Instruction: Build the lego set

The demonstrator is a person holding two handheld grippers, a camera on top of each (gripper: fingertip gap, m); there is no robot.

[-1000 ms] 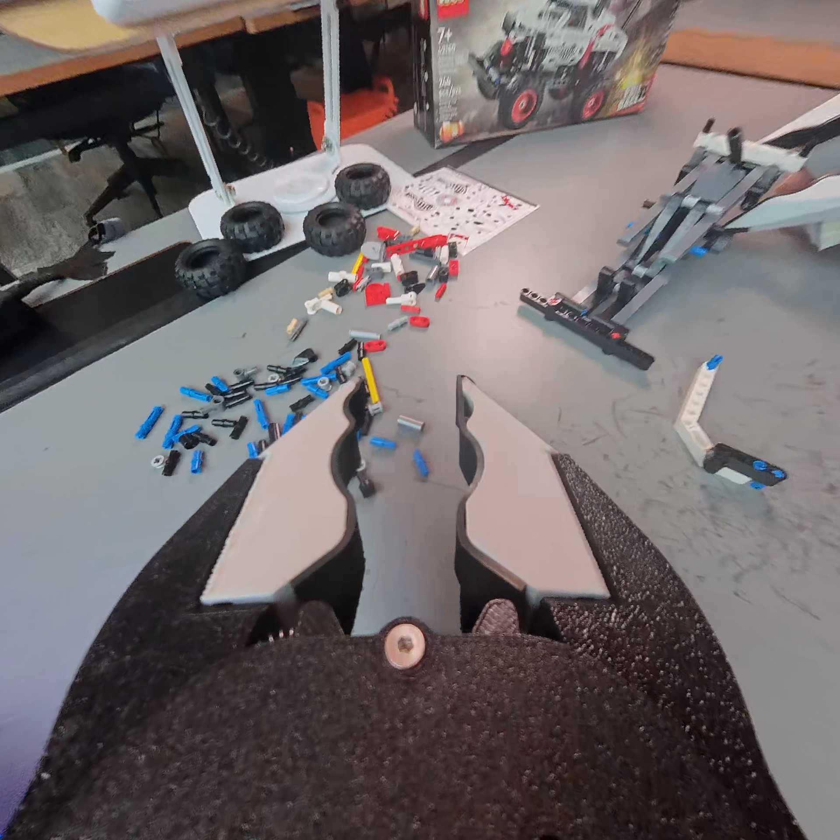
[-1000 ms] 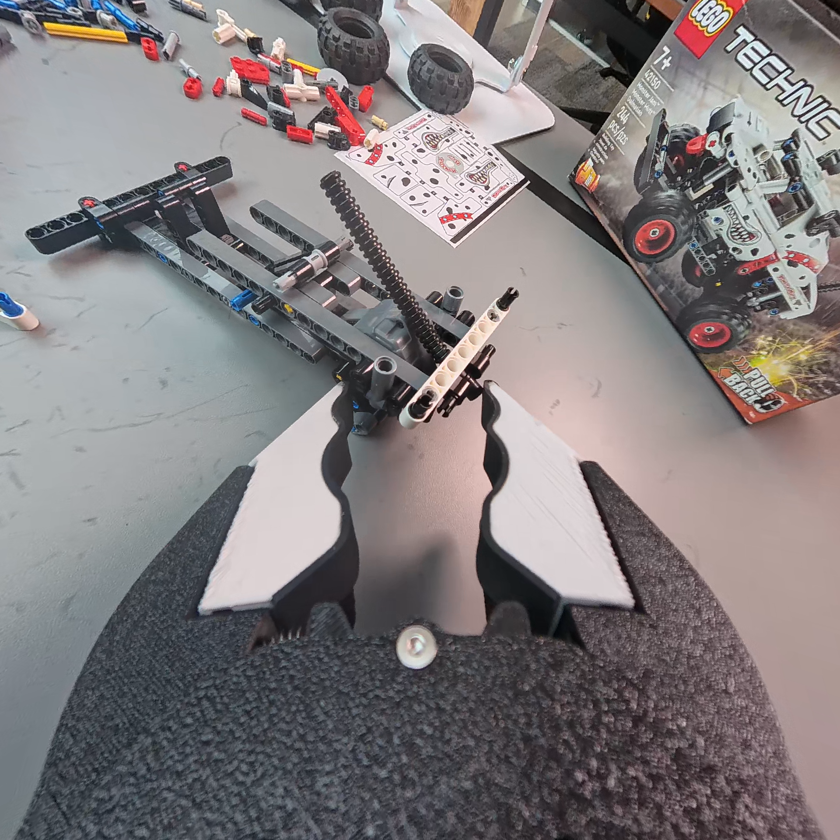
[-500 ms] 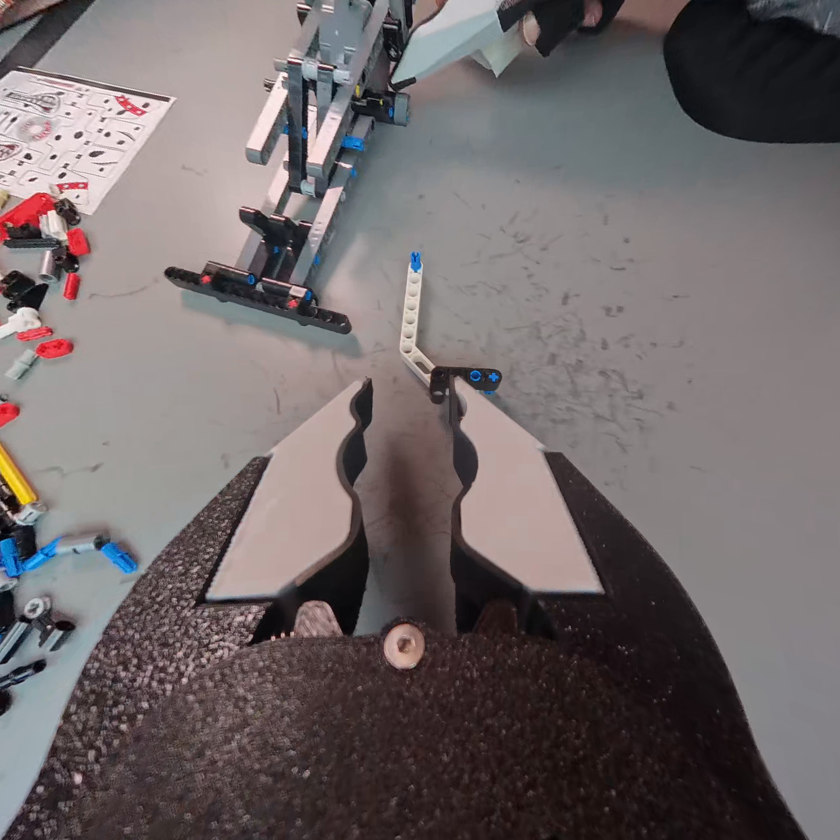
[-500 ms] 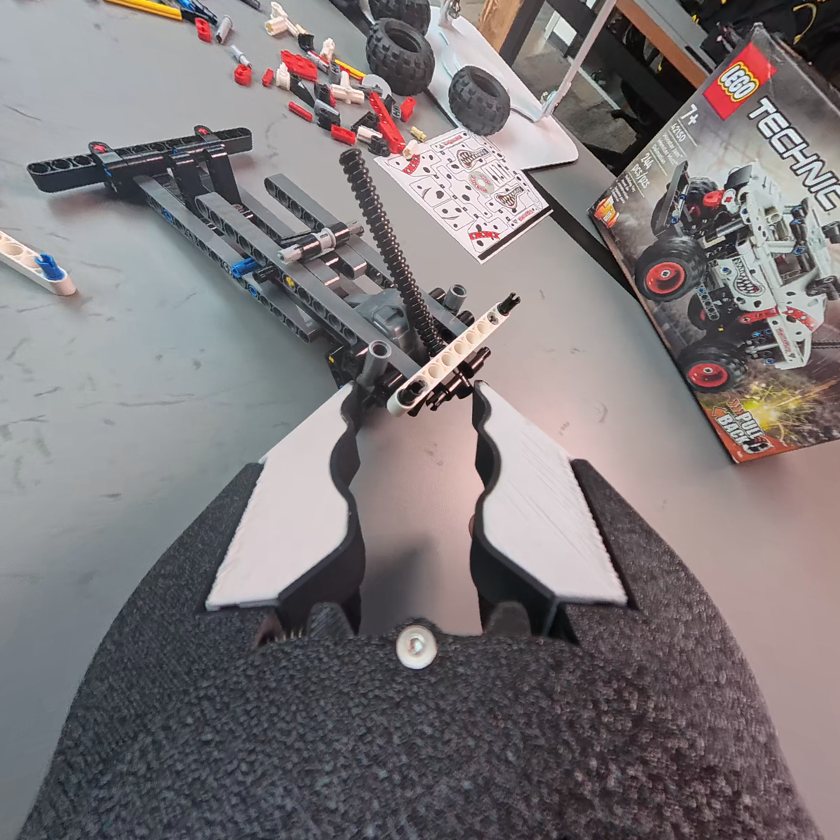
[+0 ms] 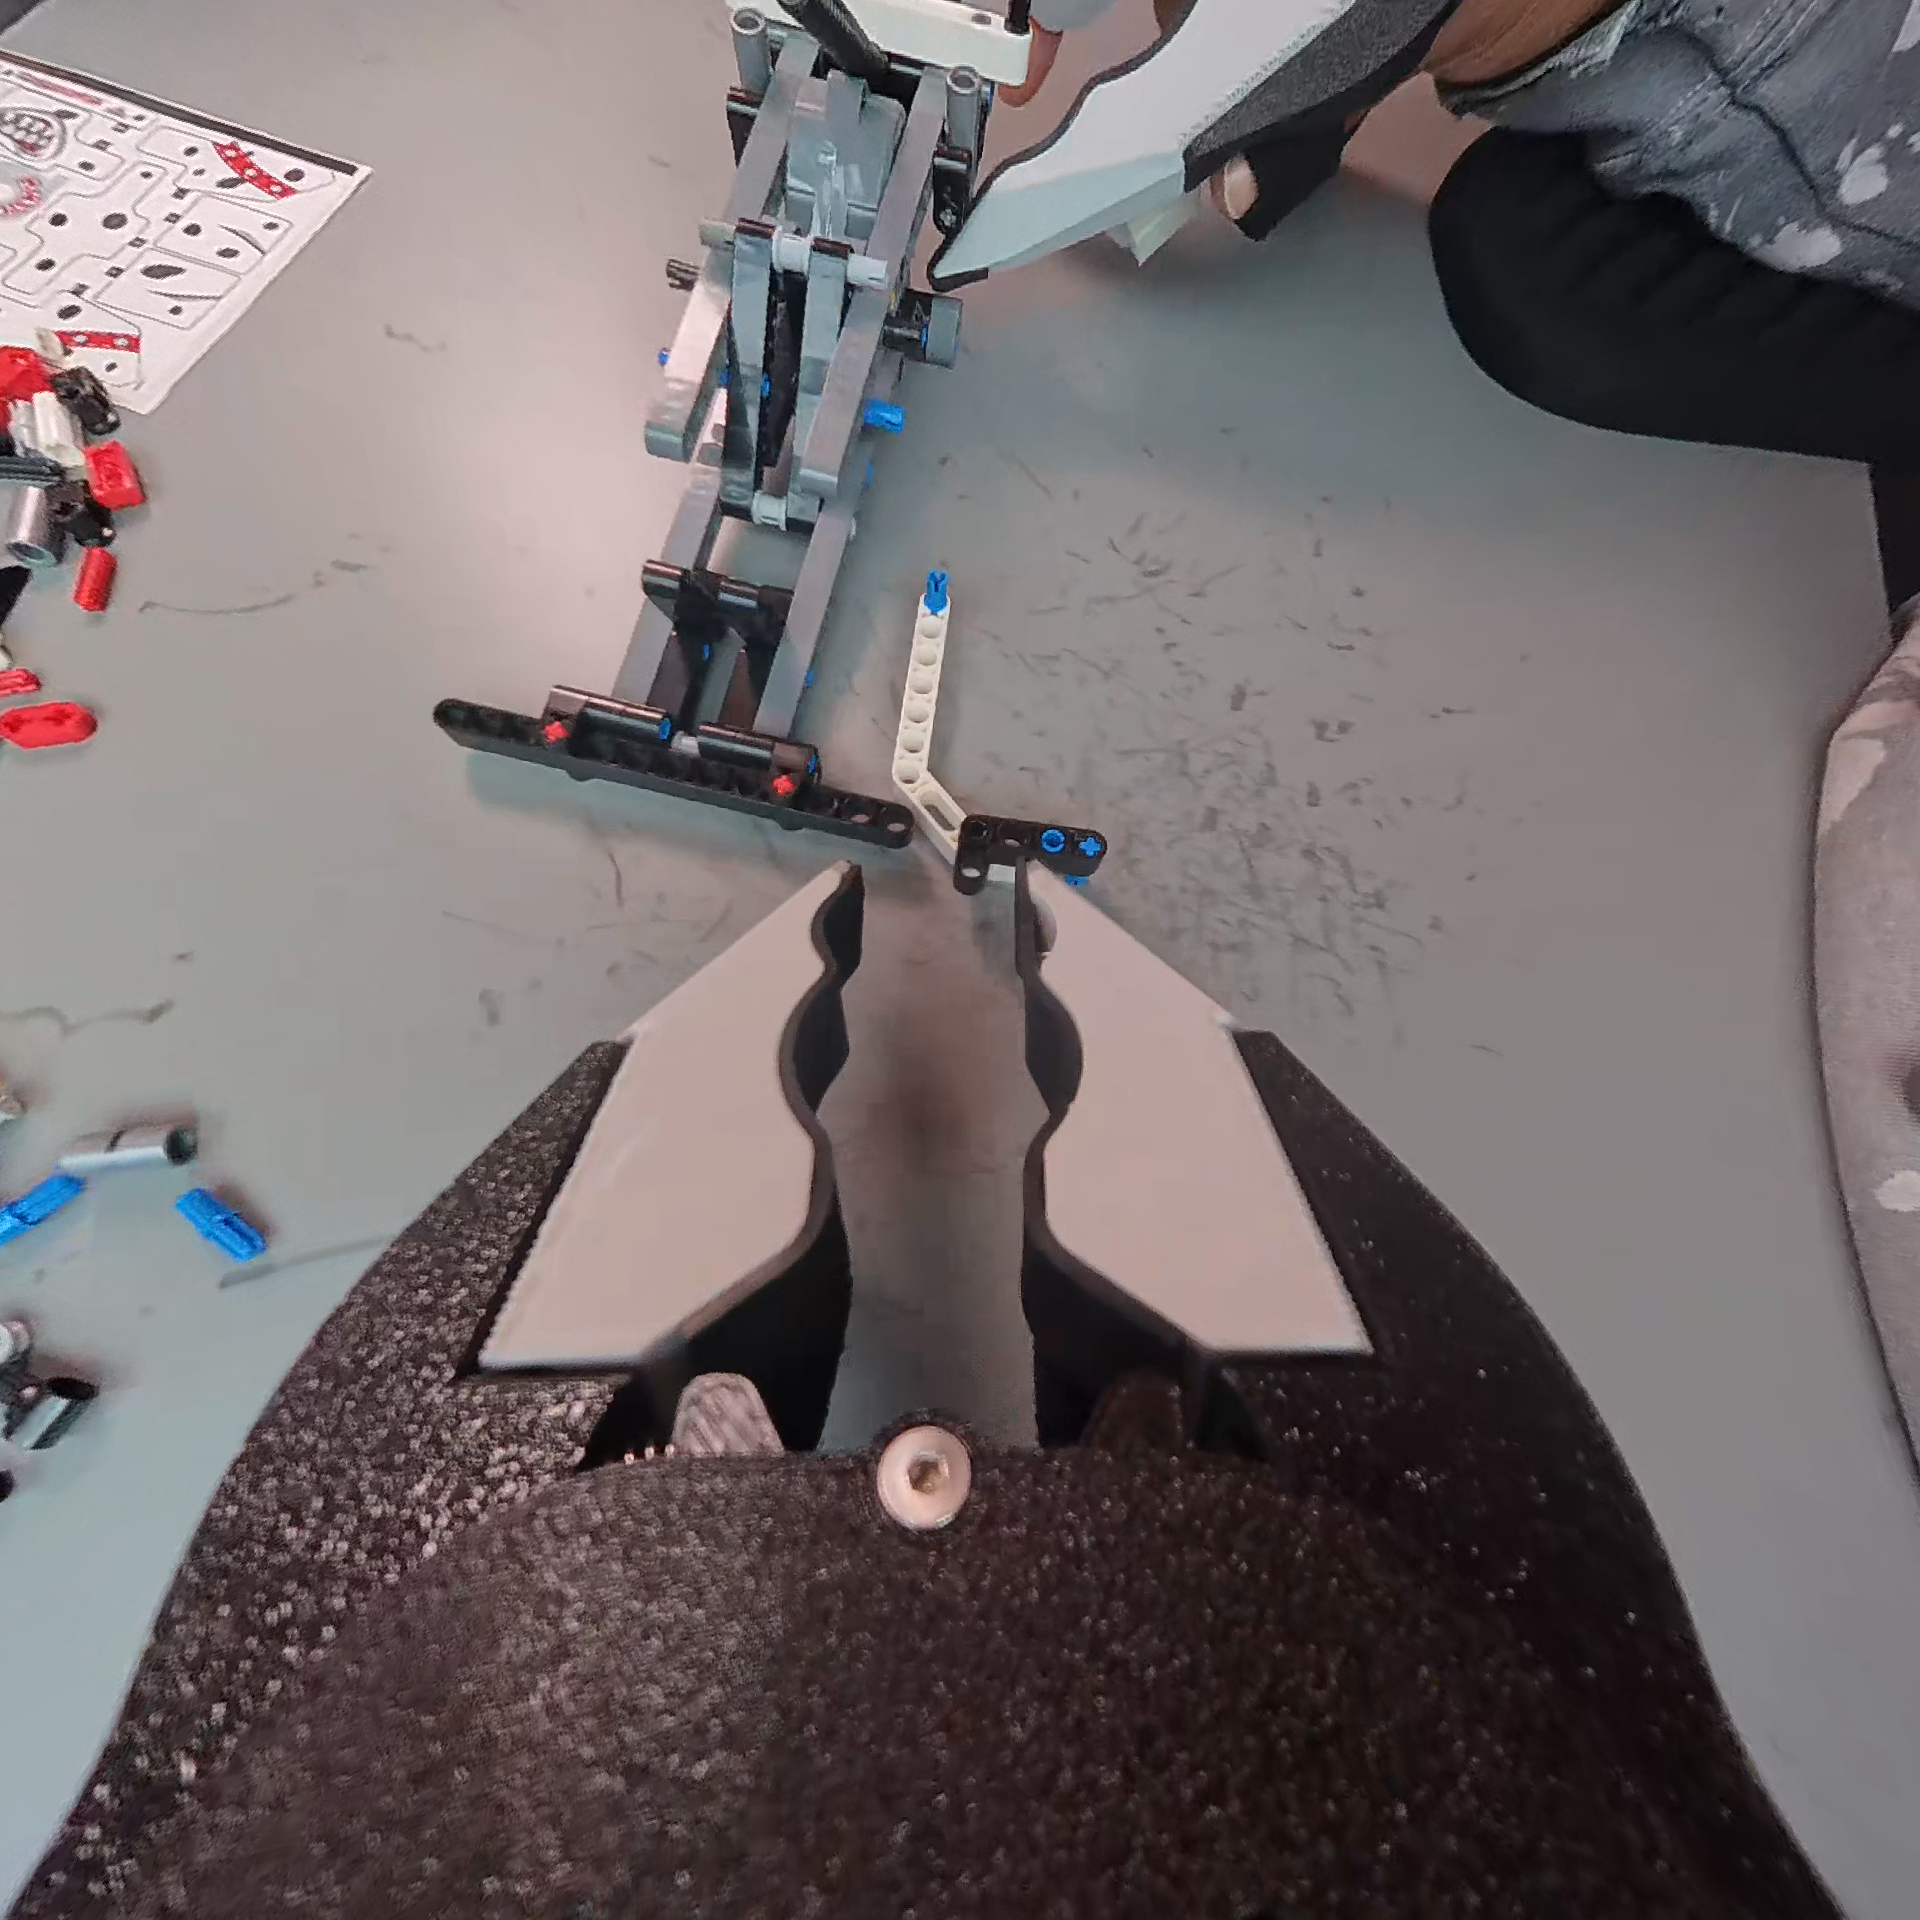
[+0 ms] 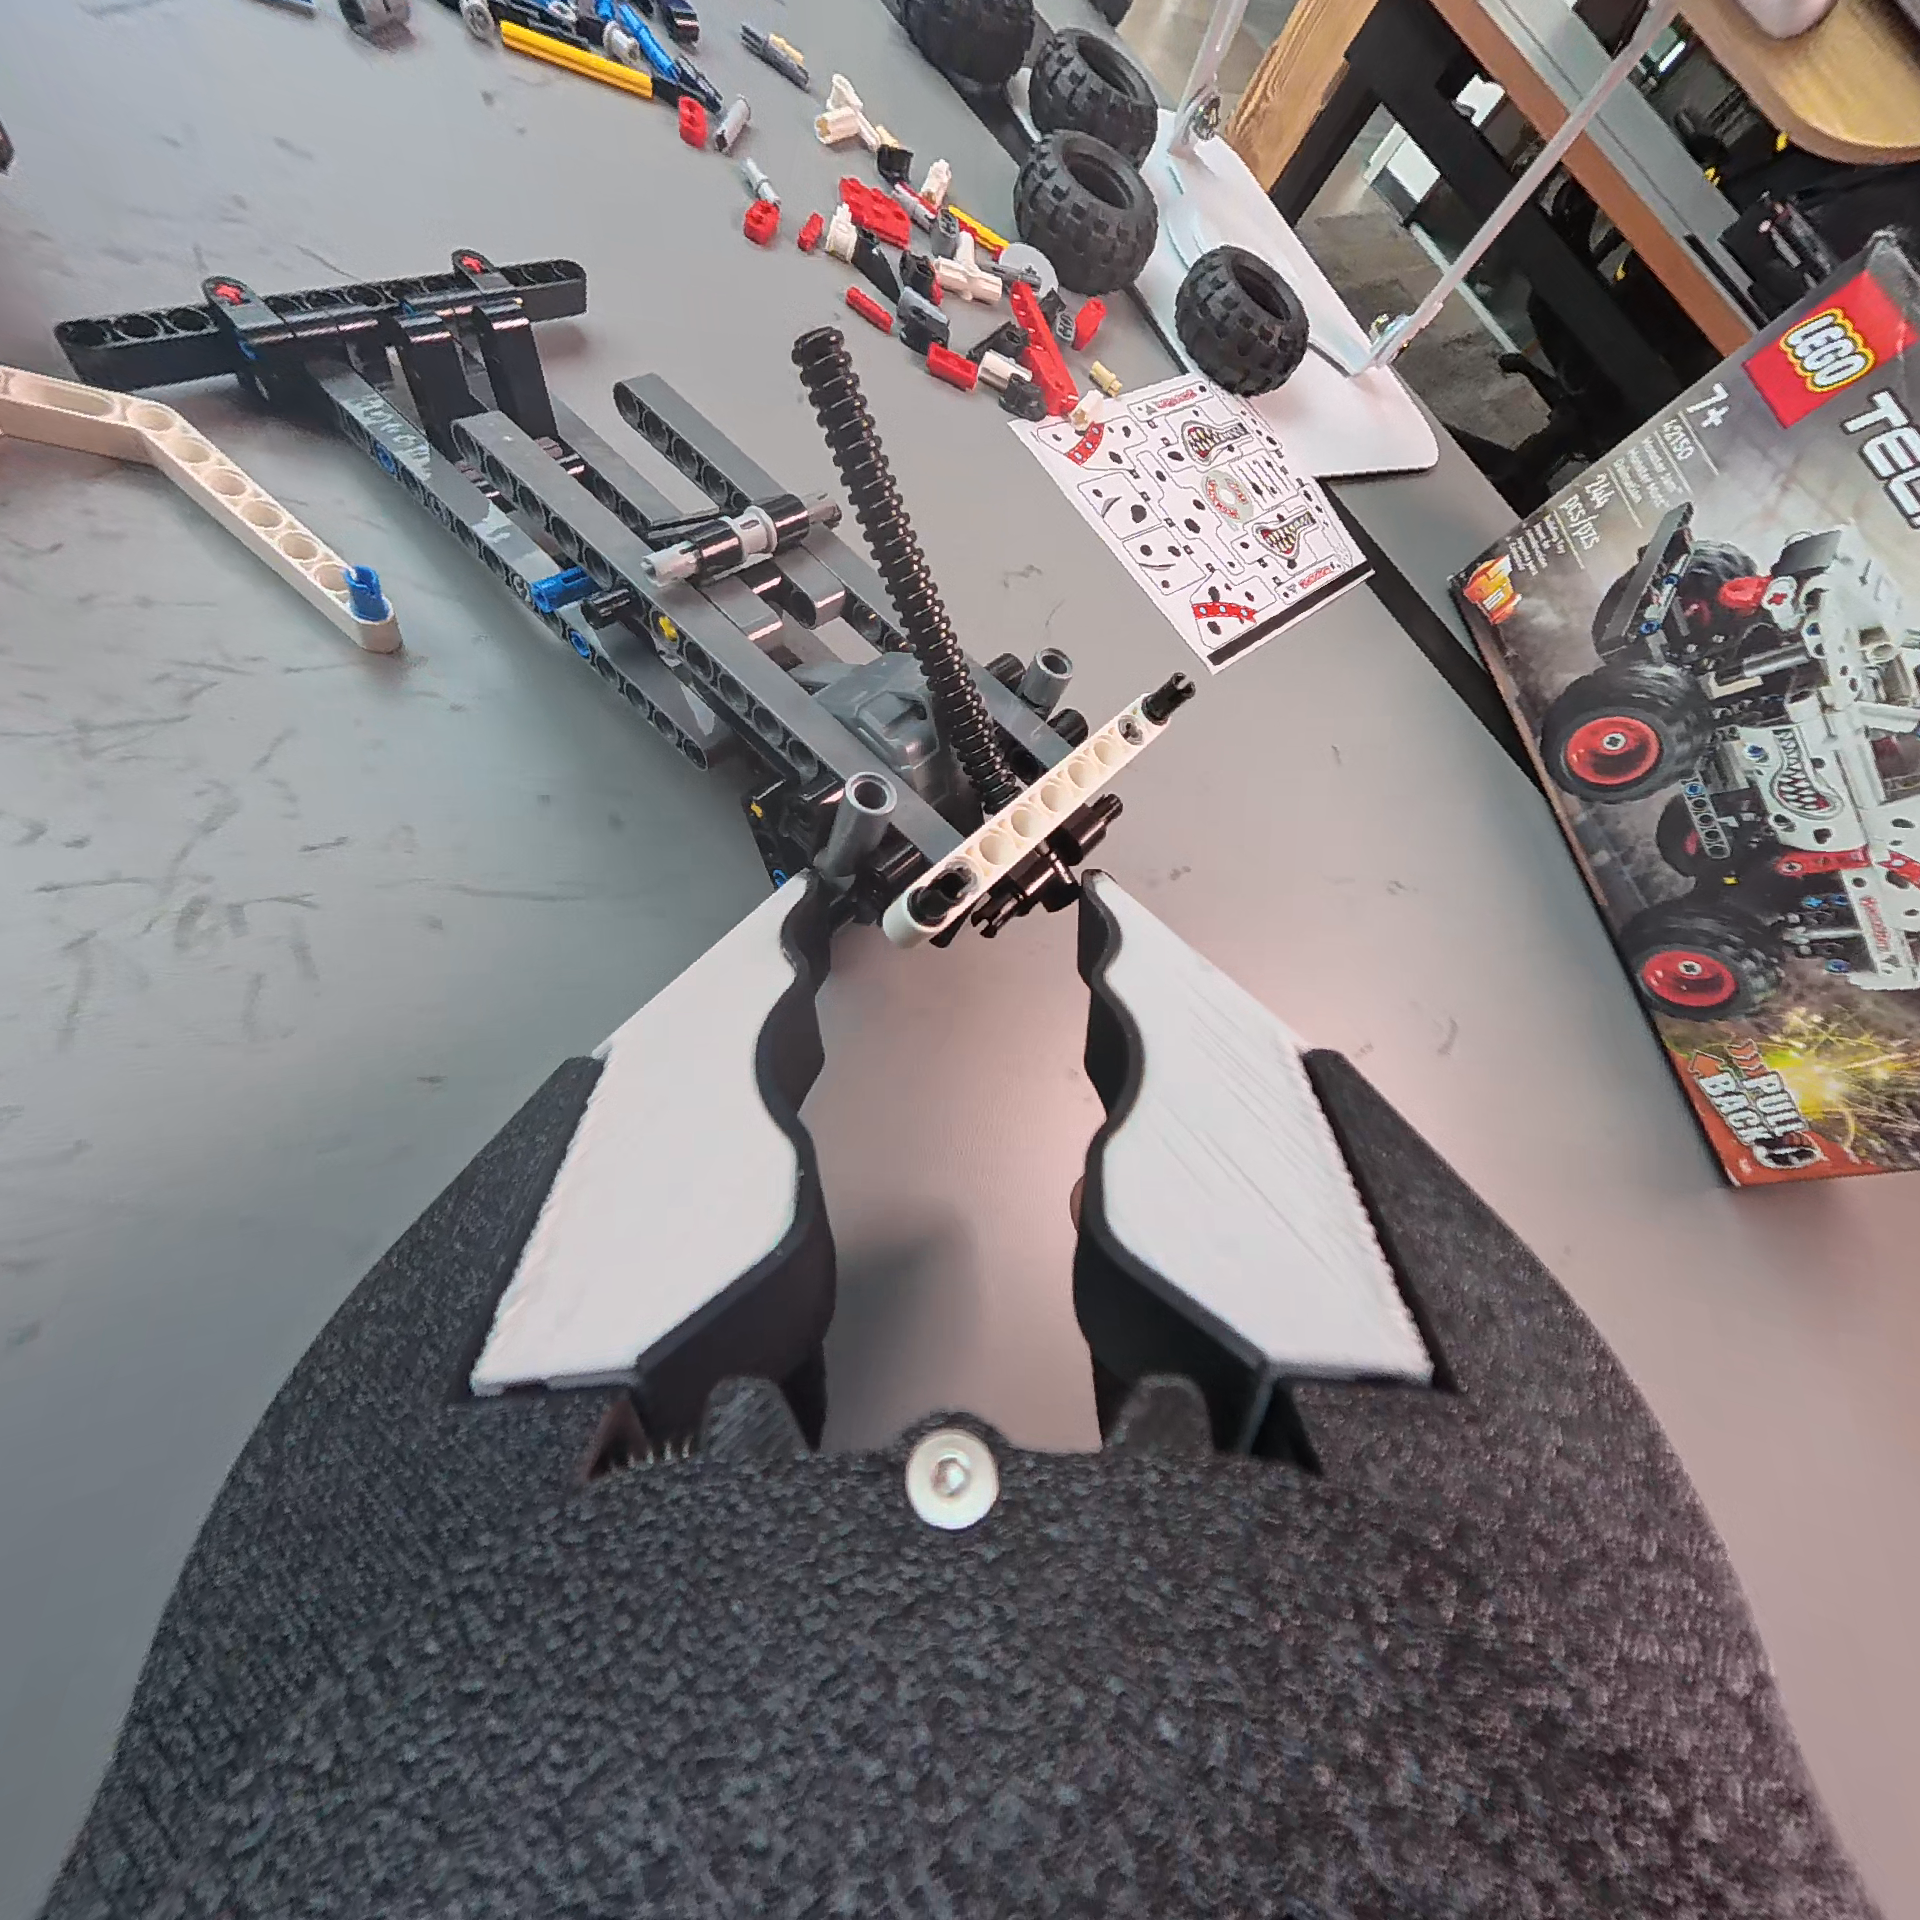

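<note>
The set's box (image 6: 1704, 748) is standing at the right edge of the grey table (image 6: 260, 935), showing a picture of a white monster truck with red hubs; it is bearing a brand logo and other printing, and nothing of its inside is showing. A sticker sheet (image 6: 1195, 520) is lying flat between the box and the loose red, white and black parts (image 6: 935, 270), with black tyres (image 6: 1086, 197) sitting beside them. The half-built chassis (image 6: 582, 520) is lying on the table, its white beam end (image 6: 1039, 810) sitting between the spread fingers of the right gripper (image 6: 945, 894), which is gripping nothing. The left gripper (image 5: 935, 883) is hanging released, its right fingertip just beside the black end of a bent white beam (image 5: 920, 707) lying next to the chassis (image 5: 769, 436).
</note>
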